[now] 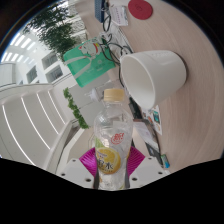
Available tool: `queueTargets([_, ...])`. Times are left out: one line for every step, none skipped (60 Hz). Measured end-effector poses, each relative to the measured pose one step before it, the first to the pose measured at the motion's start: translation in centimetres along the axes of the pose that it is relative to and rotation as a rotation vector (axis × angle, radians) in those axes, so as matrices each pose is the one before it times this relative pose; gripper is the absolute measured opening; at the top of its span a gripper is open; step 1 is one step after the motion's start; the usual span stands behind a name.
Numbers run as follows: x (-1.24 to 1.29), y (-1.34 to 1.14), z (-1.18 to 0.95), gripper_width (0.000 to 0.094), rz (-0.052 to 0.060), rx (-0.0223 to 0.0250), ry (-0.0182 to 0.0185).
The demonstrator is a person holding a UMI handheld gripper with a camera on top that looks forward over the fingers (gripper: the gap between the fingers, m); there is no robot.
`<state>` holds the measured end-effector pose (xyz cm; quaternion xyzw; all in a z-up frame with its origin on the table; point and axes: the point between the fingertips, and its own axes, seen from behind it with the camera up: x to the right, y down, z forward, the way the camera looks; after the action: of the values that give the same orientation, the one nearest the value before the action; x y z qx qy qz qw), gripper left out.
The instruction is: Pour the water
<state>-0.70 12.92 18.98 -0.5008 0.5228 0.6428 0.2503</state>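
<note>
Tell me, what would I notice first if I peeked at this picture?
Probably the clear plastic bottle with its yellow label, held tilted between the fingers of the gripper. Its open neck points up toward a big white cup lying tipped on the white table just beyond it. Farther off, a green-topped object sits near the table's edge, though I can't tell what it is.

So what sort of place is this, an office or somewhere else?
Probably an office or lab by a window: big panes look out on buildings, and a white desk holds cables and clutter. The gripper grips a clear bottle beside a white cup.
</note>
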Motion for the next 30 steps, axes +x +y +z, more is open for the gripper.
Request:
queueTargets([-0.089,-0.067,0.019,0.0346,0.0321,-0.00322,-0.00959])
queueTargets([-0.729,0.197,-0.603,0.0345,0.0492,-0.00344,-0.00435])
queueTargets([0.316,-0.044,1.113,0.0345,0.0092,0.00953,-0.0083])
queueTargets([-0.14,-0.066,0.042,0.0345,0.0259,-0.00275,-0.01074])
queueTargets([-0.185,-0.046,-0.038,0.0344,0.024,-0.00229,-0.01147])
queueTargets([-0.242,-0.065,-0.046,0.0345,0.0203,-0.00143,-0.01219])
queueTargets([-0.212,-0.105,-0.071,0.0345,0.0191,-0.00032,-0.01142])
queueTargets([-0.439,-0.023,-0.426,0.0344,0.0219,0.00225,-0.00774])
queueTargets([0.077,-0.052,0.441,0.0344,0.0141,0.00106,-0.00713])
queueTargets([-0.124,-0.099,-0.007,0.0344,0.0146,0.0027,-0.00711])
queueTargets([-0.19,-0.126,-0.083,0.0344,0.0133,0.00286,-0.00743])
queueTargets([-0.221,-0.149,-0.067,0.0345,0.0111,0.00245,-0.0091])
queueTargets([-0.217,-0.097,-0.066,0.0344,0.0094,0.00145,-0.00883])
queueTargets([-0.184,-0.093,-0.047,0.0345,0.0088,0.00066,-0.00823])
queueTargets([-0.466,-0.186,-0.635,0.0345,0.0128,0.00232,-0.00608])
queueTargets([0.172,-0.002,0.71,0.0345,0.0064,0.00003,-0.0033])
queueTargets([-0.091,-0.084,0.049,0.0345,0.0086,0.00086,-0.00482])
queueTargets([-0.104,-0.079,-0.006,0.0344,0.008,0.00098,-0.00399])
queueTargets([-0.108,-0.1,-0.023,0.0345,0.007,0.00147,-0.00367])
queueTargets([-0.083,-0.155,-0.025,0.0346,0.0065,0.00331,-0.0027])
queueTargets([-0.175,-0.055,-0.411,0.0347,0.008,0.00478,-0.00157])
queueTargets([0.02,-0.193,0.18,0.0345,0.0038,0.00351,0.00105])
queueTargets([-0.019,-0.113,0.14,0.0344,0.0024,0.00149,0.00429])
queueTargets([0.023,-0.074,0.029,0.0344,0.0,0.00107,0.00277])
queueTargets([0.036,-0.038,-0.004,0.0345,-0.0014,0.00036,0.00343])
queueTargets([0.058,-0.023,0.01,0.0345,-0.004,-0.00068,0.0044])
queueTargets([0.097,0.017,0.002,0.0346,-0.0053,-0.00168,0.00603])
queueTargets([0.13,0.076,-0.001,0.0346,-0.0079,-0.00351,0.00657])
queueTargets([0.033,0.125,-0.315,0.0346,-0.0085,-0.00405,0.00385])
queueTargets([0.027,0.116,0.079,0.0355,-0.0151,-0.0075,0.00702])
